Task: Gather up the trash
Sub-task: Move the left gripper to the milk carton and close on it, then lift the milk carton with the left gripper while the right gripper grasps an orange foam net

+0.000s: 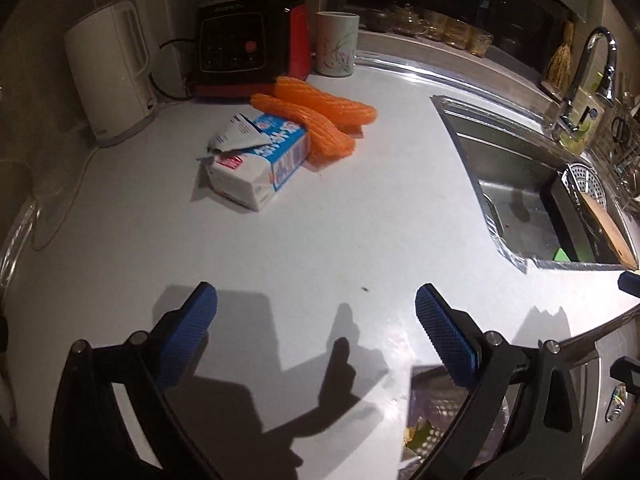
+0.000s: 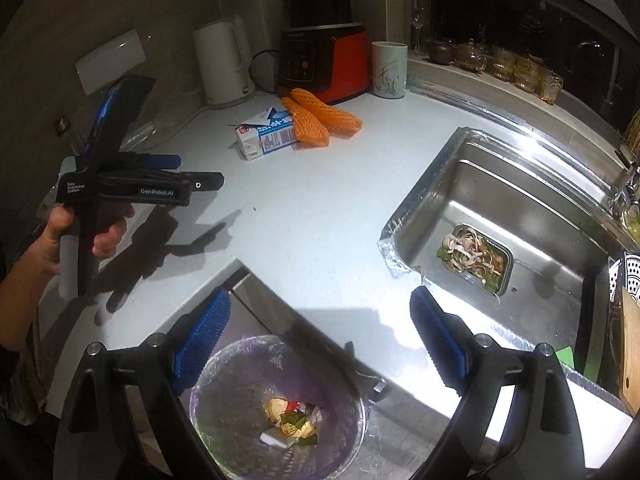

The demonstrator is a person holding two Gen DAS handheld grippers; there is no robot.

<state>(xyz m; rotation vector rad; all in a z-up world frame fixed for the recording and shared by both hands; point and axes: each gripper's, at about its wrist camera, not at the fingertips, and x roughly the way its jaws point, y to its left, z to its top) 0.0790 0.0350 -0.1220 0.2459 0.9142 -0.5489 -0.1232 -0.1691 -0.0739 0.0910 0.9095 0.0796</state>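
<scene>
A torn blue-and-white milk carton (image 1: pixel 256 160) (image 2: pixel 264 134) lies on the white counter. Two orange foam nets (image 1: pixel 320 116) (image 2: pixel 320 120) rest against it. My left gripper (image 1: pixel 316 296) hangs open above the bare counter, short of the carton, with nothing between its fingers. In the right wrist view a hand holds that left gripper (image 2: pixel 198 170) at the left. My right gripper (image 2: pixel 320 298) is open and empty above the counter's front edge. Below it stands a bin (image 2: pixel 276 408) with a purple liner and some scraps inside. A metal tray of food scraps (image 2: pixel 476 260) sits in the sink.
A white kettle (image 1: pixel 112 76), a black and red blender base (image 1: pixel 252 44) and a flowered cup (image 1: pixel 336 44) line the back wall. The steel sink (image 1: pixel 500 160) with its tap (image 1: pixel 592 76) and a wooden board (image 1: pixel 608 232) is on the right.
</scene>
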